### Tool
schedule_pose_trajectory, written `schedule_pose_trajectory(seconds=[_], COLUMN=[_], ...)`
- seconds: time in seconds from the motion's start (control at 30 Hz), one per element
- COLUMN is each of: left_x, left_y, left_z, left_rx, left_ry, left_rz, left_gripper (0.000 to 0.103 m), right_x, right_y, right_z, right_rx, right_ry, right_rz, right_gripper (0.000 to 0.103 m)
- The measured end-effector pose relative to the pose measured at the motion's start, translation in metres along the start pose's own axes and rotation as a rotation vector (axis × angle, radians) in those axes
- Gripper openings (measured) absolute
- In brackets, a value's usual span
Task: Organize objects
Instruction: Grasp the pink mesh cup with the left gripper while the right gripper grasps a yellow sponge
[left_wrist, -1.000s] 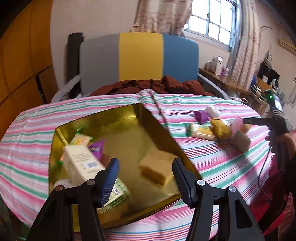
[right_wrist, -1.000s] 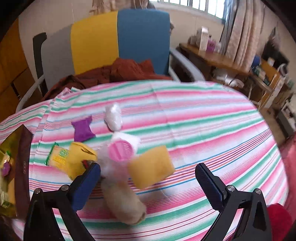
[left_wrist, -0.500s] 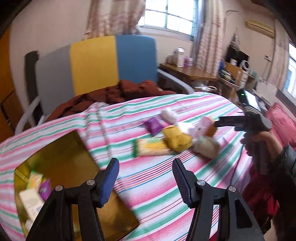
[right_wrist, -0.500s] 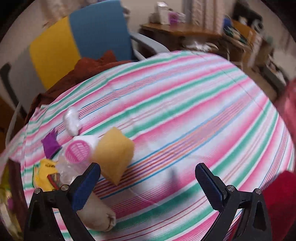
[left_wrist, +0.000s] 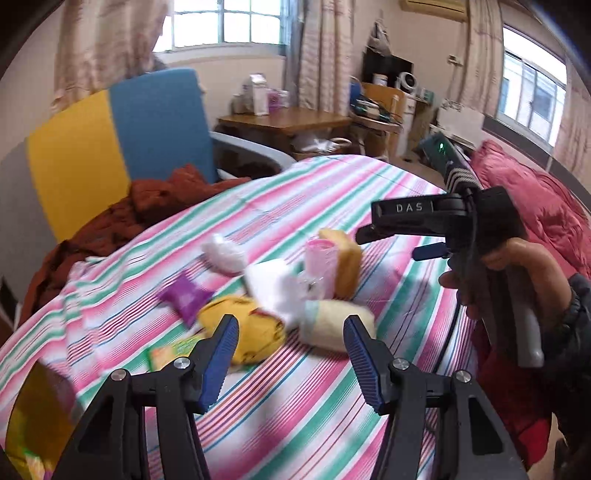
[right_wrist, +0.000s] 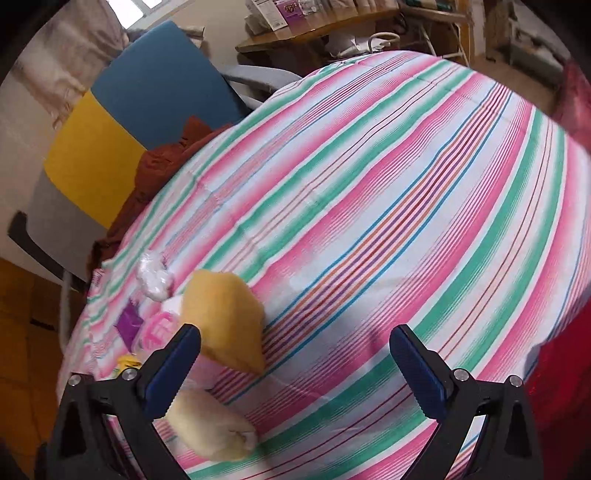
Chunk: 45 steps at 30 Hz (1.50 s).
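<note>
Gold tin sat at far left edge of the striped cloth. Left gripper was open, empty, above the snack pile w/ yellow packet and cream roll between its fingers. Purple wrapper & orange sponge lay beyond. Right gripper hung open, nothing held, sponge just by its left finger; a hand held it.

- Left claw: black frame, 2 ribbed blue pads, silver screws at the joints.
- Right claw: same build w/ blue pads, black arms, silver screws.
- Right unit seen from left cam: black body marked "DAS", green LED, black cable.
- Hand on grey handle; dark sleeve.
</note>
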<state>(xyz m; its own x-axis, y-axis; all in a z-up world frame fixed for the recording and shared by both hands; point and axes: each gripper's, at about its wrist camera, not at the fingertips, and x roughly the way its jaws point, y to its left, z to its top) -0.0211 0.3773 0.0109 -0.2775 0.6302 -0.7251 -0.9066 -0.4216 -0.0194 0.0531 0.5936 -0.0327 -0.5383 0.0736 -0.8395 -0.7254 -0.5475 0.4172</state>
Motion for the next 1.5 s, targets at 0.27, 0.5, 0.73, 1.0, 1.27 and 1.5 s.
schedule_pose_trajectory(seconds=[0.27, 0.5, 0.73, 1.0, 1.27, 1.5], left_x=[0.05, 0.094, 0.116, 0.081, 0.056, 0.05], left_y=[-0.011, -0.015, -0.007, -0.043, -0.05, -0.043], left_z=[0.028, 0.039, 0.031, 0.031, 0.032, 0.031], left_rx=[0.061, 0.09, 0.031, 0.138, 0.125, 0.088], left_ry=[0.047, 0.1, 0.118, 0.013, -0.042, -0.055], left_rz=[-0.07, -0.126, -0.214, -0.245, -0.226, -0.192], left_gripper=[0.06, 0.06, 0.037, 0.036, 0.036, 0.036], right_x=[-0.009, -0.01, -0.004, 0.009, 0.013, 0.003], right_y=[0.0, 0.001, -0.003, -0.021, -0.022, -0.016], right_z=[0.0, 0.005, 0.004, 0.005, 0.002, 0.005], right_rx=[0.018, 0.046, 0.059, 0.169, 0.2, 0.147], right_ry=[-0.023, -0.047, -0.015, 0.071, 0.126, 0.063], right_rz=[0.085, 0.183, 0.197, 0.307, 0.488, 0.463], right_gripper=[0.103, 0.103, 0.103, 0.103, 0.074, 0.053])
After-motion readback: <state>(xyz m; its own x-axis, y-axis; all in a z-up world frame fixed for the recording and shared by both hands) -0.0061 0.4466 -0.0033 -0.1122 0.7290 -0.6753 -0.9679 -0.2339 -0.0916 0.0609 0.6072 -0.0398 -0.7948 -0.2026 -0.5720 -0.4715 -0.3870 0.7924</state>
